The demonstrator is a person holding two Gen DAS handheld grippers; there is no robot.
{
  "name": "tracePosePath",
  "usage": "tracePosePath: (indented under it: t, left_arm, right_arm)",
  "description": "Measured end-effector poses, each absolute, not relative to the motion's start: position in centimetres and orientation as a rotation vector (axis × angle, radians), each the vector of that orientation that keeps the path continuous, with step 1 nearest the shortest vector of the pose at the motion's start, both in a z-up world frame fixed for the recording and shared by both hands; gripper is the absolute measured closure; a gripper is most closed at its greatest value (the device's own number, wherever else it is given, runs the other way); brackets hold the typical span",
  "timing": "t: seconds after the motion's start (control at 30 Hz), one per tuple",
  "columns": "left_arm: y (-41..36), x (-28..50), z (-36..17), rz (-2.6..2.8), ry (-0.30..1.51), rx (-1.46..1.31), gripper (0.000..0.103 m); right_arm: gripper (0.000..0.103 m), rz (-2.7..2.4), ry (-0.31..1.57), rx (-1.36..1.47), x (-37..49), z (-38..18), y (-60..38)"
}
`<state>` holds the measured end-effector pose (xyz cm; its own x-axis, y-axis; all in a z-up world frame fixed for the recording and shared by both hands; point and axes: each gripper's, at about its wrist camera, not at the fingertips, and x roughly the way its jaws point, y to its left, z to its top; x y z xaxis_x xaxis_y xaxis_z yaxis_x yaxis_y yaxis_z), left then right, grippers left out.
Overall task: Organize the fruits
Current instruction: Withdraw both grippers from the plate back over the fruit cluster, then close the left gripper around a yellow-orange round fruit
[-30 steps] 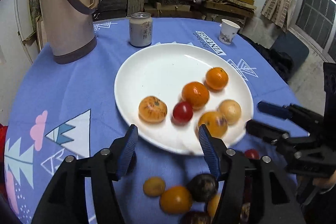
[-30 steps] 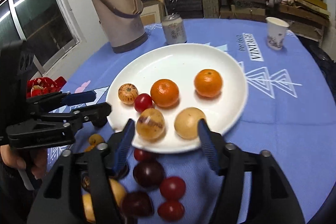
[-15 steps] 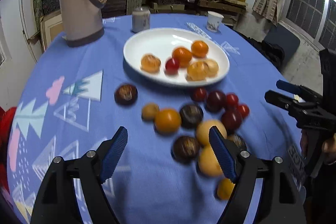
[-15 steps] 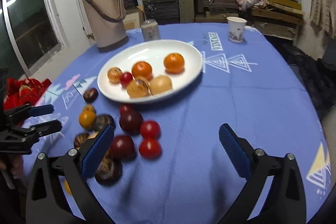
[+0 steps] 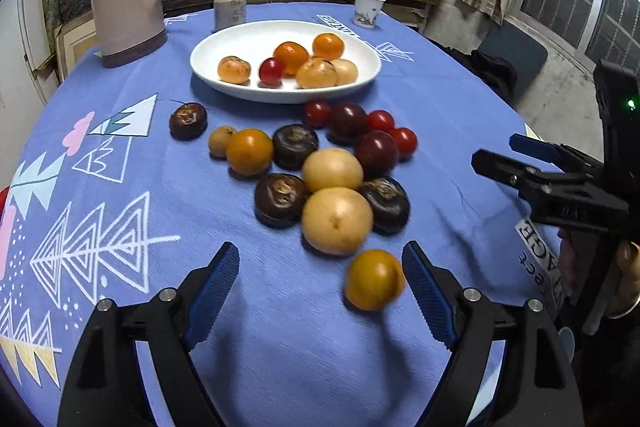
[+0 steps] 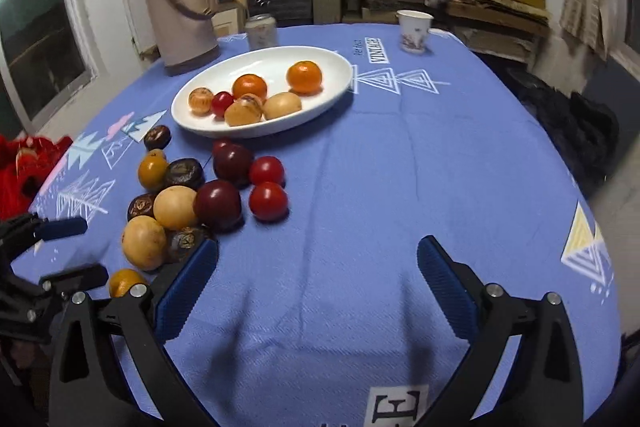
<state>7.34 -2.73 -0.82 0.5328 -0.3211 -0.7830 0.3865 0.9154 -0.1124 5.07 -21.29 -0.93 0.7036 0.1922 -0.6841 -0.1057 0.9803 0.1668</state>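
Counting from the white plate (image 5: 224, 43), six fruits lie in its glossy oval dish: two oranges (image 5: 291, 53), one red tomato (image 5: 271, 70), and three tan, mottled ones. Just in front of the plate, fourteen loose fruits (image 5: 332, 169) cluster on the woven blue desk (image 5: 280, 347): four dark wrinkled, four red, two deep purple, two pale round, two orange-yellow. Since half a second ago both views have drawn nearer to that cluster. Left gripper (image 5: 320, 291) and right gripper (image 6: 316, 283) both hold their ribbed blue jaws wide apart, grasping nothing.
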Motion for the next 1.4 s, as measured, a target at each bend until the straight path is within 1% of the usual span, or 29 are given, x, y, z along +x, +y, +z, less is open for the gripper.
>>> tracePosePath:
  t: [0.17,0.27,0.37,0.4,0.43,0.47,0.5,0.57,0.67,0.77,1.0,1.1,1.17,1.4]
  left_arm:
    - [-4.1,6.8,-1.8,-0.442,0.942,0.105,0.019]
    - [-4.8,6.9,-2.6,-0.440,0.965,0.114,0.019]
    - [-5.2,7.0,-3.4,-0.428,0.972,0.121,0.020]
    - [-5.2,7.0,-3.5,-0.423,0.957,0.121,0.023]
    - [-5.2,7.1,-3.4,-0.413,0.938,0.122,0.041]
    - [-5.2,7.2,-3.4,-0.417,0.936,0.118,0.061]
    - [-5.2,7.3,-3.4,-0.434,0.943,0.100,0.066]
    - [-5.3,7.3,-3.4,-0.428,0.935,0.100,0.066]
    - [-5.4,7.0,-3.3,-0.437,0.927,0.123,0.066]
    - [-5.1,6.7,-3.2,-0.452,0.931,0.120,0.066]
    - [-4.0,5.7,-3.2,-0.465,0.936,0.111,0.066]
    - [-3.2,5.5,-3.9,-0.444,0.947,0.129,0.064]
    - [-2.1,5.5,-4.3,-0.444,0.956,0.093,0.064]
    - [-1.2,5.3,-4.3,-0.459,0.941,0.073,0.064]
  right_arm:
    - [0.005,0.160,0.737,0.190,3.9,-1.0,-22.7]
    - [0.005,0.083,0.682,0.269,2.8,-1.1,-23.9]
    - [0.005,0.083,0.705,0.328,2.7,-1.4,-24.6]
    - [0.005,0.071,0.708,0.340,2.7,-1.4,-24.7]
    - [0.005,0.068,0.710,0.353,2.7,-1.5,-25.0]
    - [0.005,0.071,0.714,0.366,2.7,-1.6,-25.1]
    - [0.005,0.070,0.721,0.377,2.8,-1.7,-25.2]
    - [0.005,0.071,0.712,0.383,2.7,-1.8,-25.3]
    - [0.005,0.028,0.678,0.223,2.3,-1.7,-24.0]
    - [0.005,0.062,0.691,0.104,2.3,-1.7,-22.4]
    - [0.005,0.223,0.734,0.031,2.5,-1.4,-19.0]
    - [0.005,0.267,0.739,-0.004,2.7,-1.4,-17.3]
    - [0.005,0.272,0.747,-0.013,2.9,-1.5,-16.8]
    - [0.005,0.305,0.832,-0.147,4.7,-2.7,-13.2]
